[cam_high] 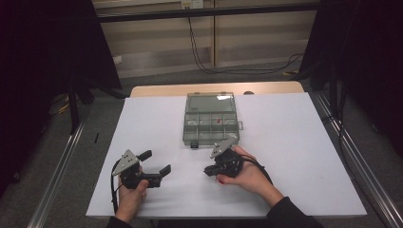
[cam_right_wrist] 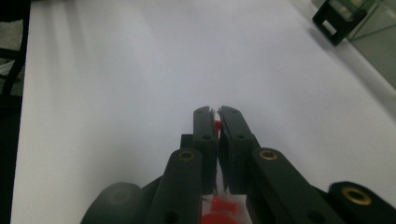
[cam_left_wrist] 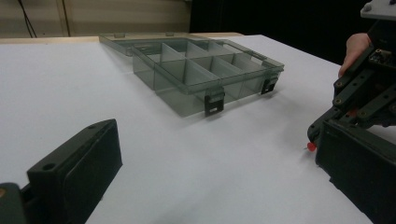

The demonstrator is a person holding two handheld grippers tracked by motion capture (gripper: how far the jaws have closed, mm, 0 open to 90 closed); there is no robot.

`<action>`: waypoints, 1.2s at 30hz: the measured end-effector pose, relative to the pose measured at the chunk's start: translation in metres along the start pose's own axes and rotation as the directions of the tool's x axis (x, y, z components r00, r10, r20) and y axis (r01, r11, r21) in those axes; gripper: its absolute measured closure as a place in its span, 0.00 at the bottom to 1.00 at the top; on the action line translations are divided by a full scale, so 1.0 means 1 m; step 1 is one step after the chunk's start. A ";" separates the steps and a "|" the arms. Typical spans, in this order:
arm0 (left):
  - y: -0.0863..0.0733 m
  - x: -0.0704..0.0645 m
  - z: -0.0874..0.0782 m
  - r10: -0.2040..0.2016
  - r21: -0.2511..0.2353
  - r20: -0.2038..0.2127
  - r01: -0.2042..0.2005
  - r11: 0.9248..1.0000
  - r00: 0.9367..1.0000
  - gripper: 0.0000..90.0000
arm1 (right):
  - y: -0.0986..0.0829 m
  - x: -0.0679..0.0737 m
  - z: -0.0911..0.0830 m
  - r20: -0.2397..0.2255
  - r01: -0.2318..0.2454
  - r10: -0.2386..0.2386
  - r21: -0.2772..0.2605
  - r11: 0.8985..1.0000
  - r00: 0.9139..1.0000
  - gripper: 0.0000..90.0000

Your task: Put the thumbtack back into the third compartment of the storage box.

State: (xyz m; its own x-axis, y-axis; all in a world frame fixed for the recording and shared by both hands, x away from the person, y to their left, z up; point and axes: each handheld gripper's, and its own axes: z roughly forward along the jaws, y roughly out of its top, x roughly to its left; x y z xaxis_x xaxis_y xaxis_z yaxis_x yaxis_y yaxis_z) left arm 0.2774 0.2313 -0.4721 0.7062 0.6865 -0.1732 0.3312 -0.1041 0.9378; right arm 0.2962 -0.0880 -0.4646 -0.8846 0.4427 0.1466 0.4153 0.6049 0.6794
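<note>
A small red pin (cam_right_wrist: 217,126) sits pinched between the closed jaws of the right gripper (cam_high: 207,172), low over the white table (cam_high: 285,156) at about 6 o'clock from the clear compartment box (cam_high: 210,118). The left gripper (cam_high: 157,164), at 9 o'clock from the right one, has its jaws wide apart and empty.

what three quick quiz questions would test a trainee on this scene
1. True or false: the right gripper is shut on a small red pin.
2. How do the left gripper jaws stand? A) wide apart B) clamped on the box
3. Fill in: the clear compartment box lies with its lid ____.

Key: 1 true. 2 A. 3 open, folded back flat on the white table.
</note>
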 end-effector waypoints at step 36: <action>0.000 0.000 -0.001 0.001 0.001 0.004 -0.001 1.000 1.000 0.00 | 0.021 -0.025 -0.024 0.050 -0.080 0.084 -0.064 0.995 0.995 0.96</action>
State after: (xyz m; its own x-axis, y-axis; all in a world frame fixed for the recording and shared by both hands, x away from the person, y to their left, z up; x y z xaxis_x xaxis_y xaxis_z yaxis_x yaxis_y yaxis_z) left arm 0.2768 0.2317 -0.4718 0.7089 0.6837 -0.1734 0.3312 -0.1057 0.9376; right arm 0.3222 -0.1022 -0.4368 -0.8351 0.5242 0.1667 0.4706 0.5239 0.7100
